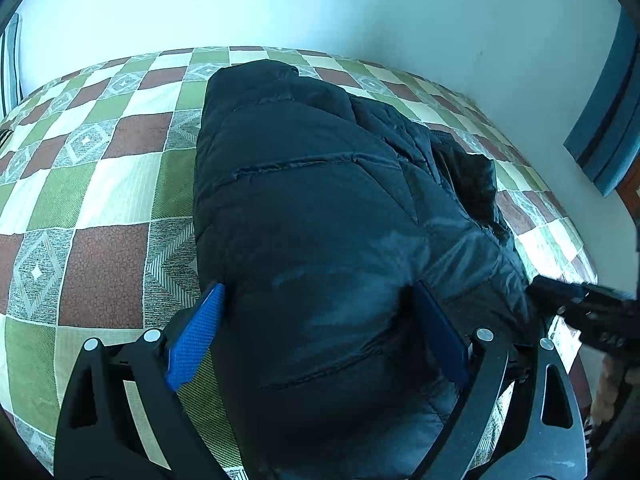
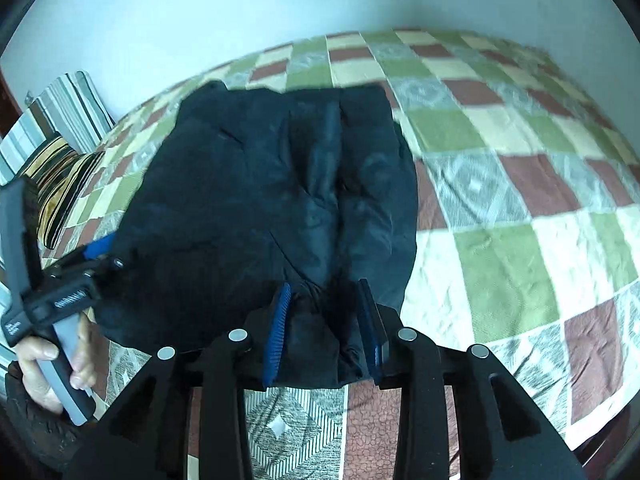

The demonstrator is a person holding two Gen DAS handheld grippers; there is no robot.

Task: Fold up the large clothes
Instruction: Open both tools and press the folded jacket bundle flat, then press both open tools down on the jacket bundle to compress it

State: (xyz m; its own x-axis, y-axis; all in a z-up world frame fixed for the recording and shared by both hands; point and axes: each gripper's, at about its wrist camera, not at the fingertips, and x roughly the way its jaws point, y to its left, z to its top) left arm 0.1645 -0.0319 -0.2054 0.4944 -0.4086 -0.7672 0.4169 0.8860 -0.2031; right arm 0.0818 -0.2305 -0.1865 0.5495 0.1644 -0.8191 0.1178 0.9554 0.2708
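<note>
Jacket: a dark, padded jacket [image 1: 320,208] [image 2: 260,200] lies bunched on the bed, with stitched quilt lines across its top and a darker, shinier part toward the wall side.
Bed: the checked cover [image 1: 100,208] [image 2: 500,184] shows green, cream, brown and grey patterned squares; the jacket sits on it, nearer the side where the pillows are.
Left tool: in the left wrist view the left tool [image 1: 316,340] has its two blue fingers [image 1: 196,340] set wide apart, one on each side of the near end of the jacket, with a thick roll of fabric between them. The left finger lies against the jacket's edge; whether the fingers are pressing the fabric cannot be told.
Left tool, other view: the left tool [image 2: 100,246] shows at the left edge of the right wrist view, held in the person's left hand [image 2: 52,376], its blue tip at the jacket's edge.
Right tool: the right tool [image 2: 324,328] has its blue fingers [image 2: 278,332] closed in on a gathered fold at the jacket's near edge, the cloth pinched and puckered between them.
Pillows: striped pillows [image 2: 60,140] lean at the head of the bed, beside the jacket's far left corner.
Wall: a pale wall [image 1: 320,8] rises behind the bed.
</note>
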